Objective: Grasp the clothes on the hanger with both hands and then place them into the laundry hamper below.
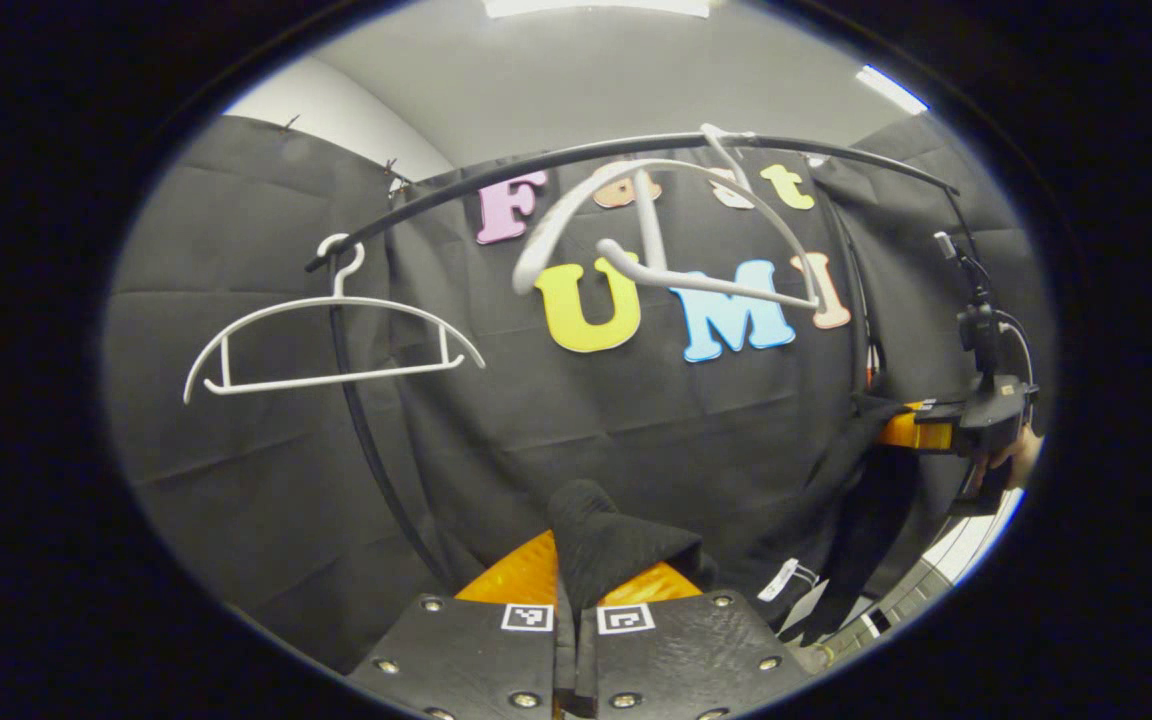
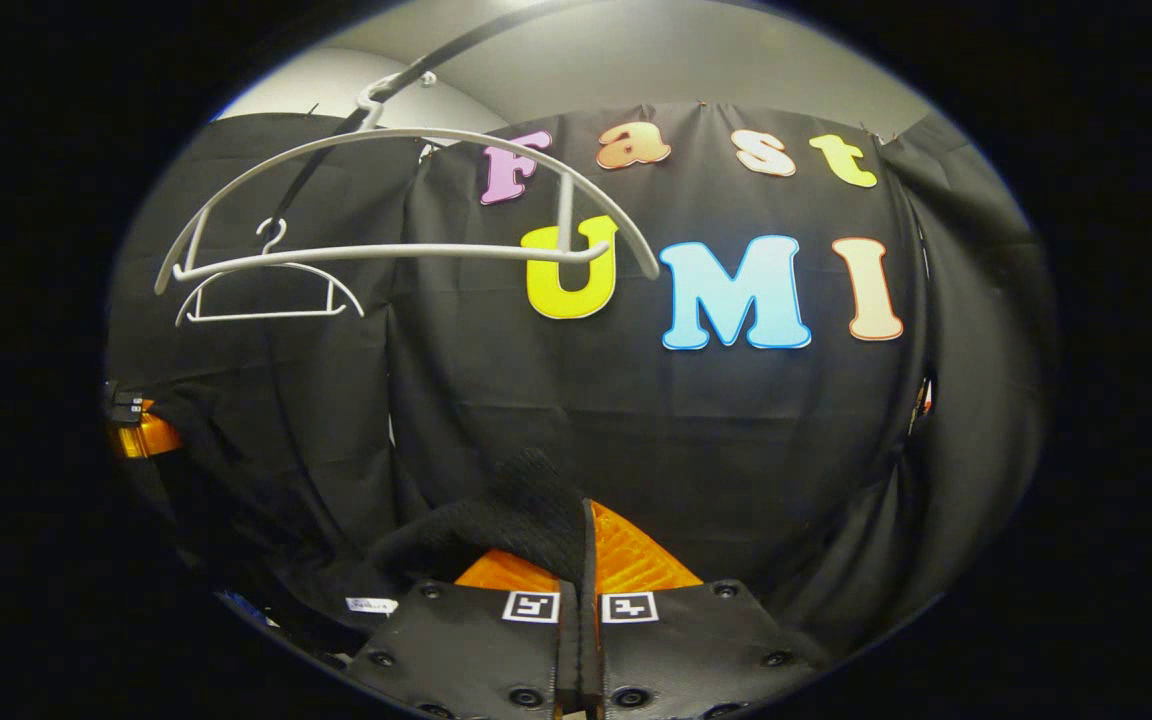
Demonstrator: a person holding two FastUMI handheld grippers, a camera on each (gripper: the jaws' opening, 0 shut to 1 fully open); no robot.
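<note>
The left gripper (image 1: 576, 590) is clamped on a fold of black clothes (image 1: 616, 545) in the left gripper view, its two orange fingers (image 1: 516, 580) drawn nearly together with the dark knit cloth bunched up between them. The garment looks soft and matte, almost lost against the black booth wall; it stretches away to the right, where the right gripper (image 1: 921, 430), held by a hand (image 1: 1011, 460), grips its far end. A white tag (image 1: 781, 580) dangles from the fabric just right of the near fingers. Above, two bare white hangers hang from a dark curved rail (image 1: 636, 150): the left hanger (image 1: 331, 345) hangs level, while the right hanger (image 1: 666, 235) sits tilted.

In the right gripper view, the right gripper (image 2: 581, 570) is likewise closed to a narrow slit, a ridge of the same black clothes (image 2: 526, 510) pinched between its orange fingers (image 2: 636, 560). The cloth sags off to the left toward the left gripper (image 2: 141, 435) at the edge. A small white label (image 2: 371, 605) shows on the fabric low down. Both hangers, the near one (image 2: 406, 215) and the farther one (image 2: 271, 285), hang overhead, stripped of clothing.
</note>
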